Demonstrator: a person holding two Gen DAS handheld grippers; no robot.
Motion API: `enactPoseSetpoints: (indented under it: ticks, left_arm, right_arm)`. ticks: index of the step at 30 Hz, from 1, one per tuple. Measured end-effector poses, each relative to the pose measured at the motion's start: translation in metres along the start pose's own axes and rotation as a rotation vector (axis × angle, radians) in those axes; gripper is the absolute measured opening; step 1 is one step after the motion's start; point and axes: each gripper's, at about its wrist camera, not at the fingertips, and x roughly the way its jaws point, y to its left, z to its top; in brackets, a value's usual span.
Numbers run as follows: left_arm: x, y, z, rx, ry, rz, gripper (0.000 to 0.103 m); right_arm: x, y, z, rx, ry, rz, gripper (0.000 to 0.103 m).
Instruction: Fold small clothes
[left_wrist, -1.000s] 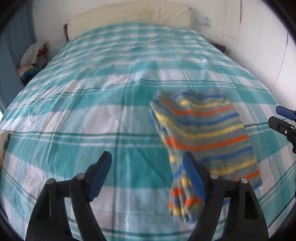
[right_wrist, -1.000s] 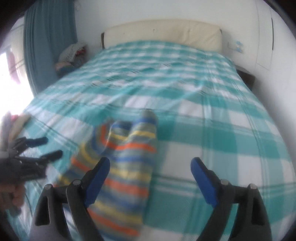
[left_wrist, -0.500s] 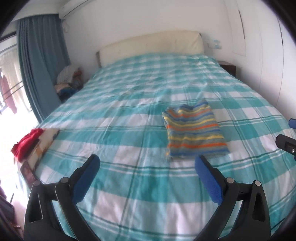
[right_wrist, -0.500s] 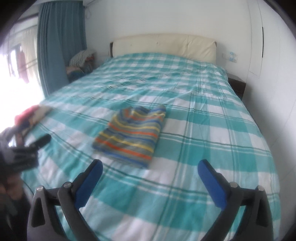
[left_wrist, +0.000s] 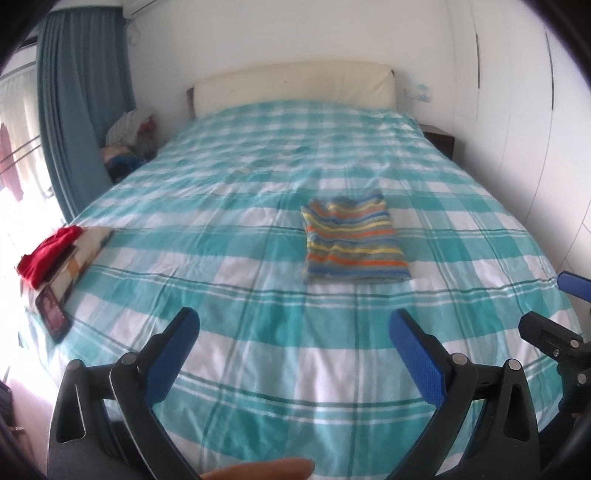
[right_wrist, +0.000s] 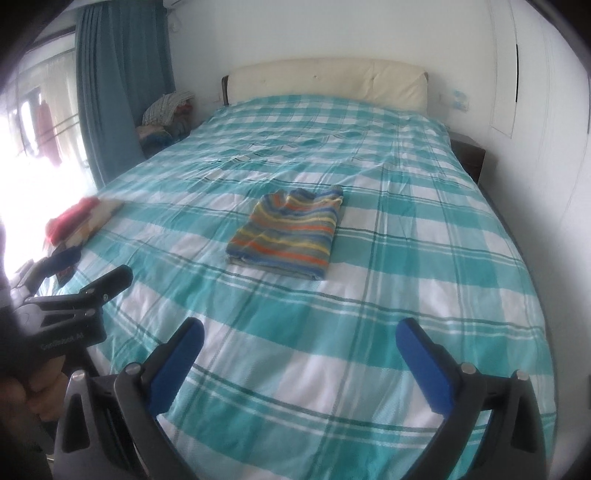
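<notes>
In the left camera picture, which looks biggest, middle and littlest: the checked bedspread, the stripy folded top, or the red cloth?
1. Checked bedspread
2. Stripy folded top
3. Red cloth, which is partly washed out by window glare

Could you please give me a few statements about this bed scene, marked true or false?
1. The striped knit garment lies folded into a compact rectangle on the teal-and-white checked bedspread. True.
2. The left hand-held gripper is clamped on the garment. False: its blue jaws stand wide open over bare bedspread, well short of the garment.
3. A red cloth lies near the bed's left edge. True.
4. The right hand-held gripper holds a corner of the garment. False: its jaws are open and hold nothing.
5. The garment sits against the cream padded headboard. False: it lies around mid-bed, with much bedspread between them.
</notes>
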Motion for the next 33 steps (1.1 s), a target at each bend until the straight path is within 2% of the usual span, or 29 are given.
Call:
enactPoseSetpoints:
  ticks: [5, 14, 27, 33]
  left_arm:
    - [-0.007, 0.002, -0.001, -0.006, -0.01, 0.008, 0.103]
    - [-0.008, 0.007, 0.0, -0.056, 0.025, -0.011, 0.103]
    - [-0.014, 0.01, 0.0, -0.036, 0.014, 0.041, 0.103]
    - [-0.014, 0.009, 0.001, -0.03, 0.023, 0.03, 0.103]
  right_arm:
    - [-0.001, 0.009, 0.0, -0.017, 0.004, -0.005, 0.102]
    - [-0.006, 0.015, 0.003, -0.026, -0.011, -0.017, 0.103]
    - [-0.007, 0.025, 0.008, -0.042, -0.013, -0.013, 0.102]
    - [-0.009, 0.028, 0.011, -0.052, -0.022, -0.03, 0.102]
